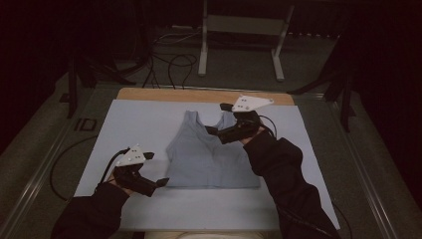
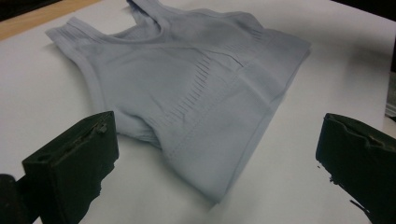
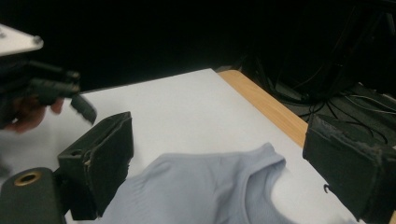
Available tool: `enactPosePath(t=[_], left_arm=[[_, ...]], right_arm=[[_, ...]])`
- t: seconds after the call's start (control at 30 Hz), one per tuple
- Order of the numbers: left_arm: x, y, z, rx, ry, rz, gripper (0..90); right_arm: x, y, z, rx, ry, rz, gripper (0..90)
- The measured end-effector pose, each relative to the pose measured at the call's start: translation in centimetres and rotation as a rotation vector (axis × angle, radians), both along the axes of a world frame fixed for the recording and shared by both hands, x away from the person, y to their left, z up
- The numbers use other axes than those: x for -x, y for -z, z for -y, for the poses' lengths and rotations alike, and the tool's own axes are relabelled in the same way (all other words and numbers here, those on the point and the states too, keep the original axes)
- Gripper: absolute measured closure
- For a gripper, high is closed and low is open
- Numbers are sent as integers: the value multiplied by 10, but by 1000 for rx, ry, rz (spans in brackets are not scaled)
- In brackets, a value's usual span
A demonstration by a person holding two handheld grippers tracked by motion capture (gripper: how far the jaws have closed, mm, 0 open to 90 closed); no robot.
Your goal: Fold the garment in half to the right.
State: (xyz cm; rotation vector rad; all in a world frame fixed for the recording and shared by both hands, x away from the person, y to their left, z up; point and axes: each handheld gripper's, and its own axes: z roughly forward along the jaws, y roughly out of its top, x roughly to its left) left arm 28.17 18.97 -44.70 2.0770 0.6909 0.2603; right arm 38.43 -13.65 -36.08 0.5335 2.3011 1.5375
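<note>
A pale blue sleeveless top (image 1: 209, 159) lies flat on the white sheet (image 1: 134, 124) that covers the table, straps toward the far edge. My left gripper (image 1: 156, 169) hovers open just off the hem's lower left corner; in the left gripper view the top (image 2: 196, 84) lies ahead of the wide-apart jaws of that gripper (image 2: 218, 125). My right gripper (image 1: 217, 119) stands open over the right shoulder strap. In the right gripper view the strap (image 3: 261, 168) lies low between the jaws of the right gripper (image 3: 219, 129), and the left gripper (image 3: 51, 88) shows farther off.
A bare wooden strip (image 1: 149, 94) runs along the table's far edge, also the wooden strip (image 3: 266, 105) beside the sheet. Beyond it, cables (image 1: 174, 62) lie on the floor by a grey metal stand (image 1: 239, 25). Dark sleeves (image 1: 283, 174) come in from the bottom.
</note>
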Motion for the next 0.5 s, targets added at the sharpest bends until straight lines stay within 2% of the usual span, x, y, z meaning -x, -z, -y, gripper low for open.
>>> enactPosePath(t=[0.27, 0.33, 0.5], left_arm=[[-6, 11, 12, -1, -69, -37, 1], [-6, 15, 16, -37, -102, -29, 1], [-7, 23, 23, -57, -120, -62, 1]], right_arm=[[-30, 20, -31, 29, -10, -39, 89], [-40, 29, -42, 27, -7, -61, 90], [-53, 39, -53, 28, -17, -69, 90]])
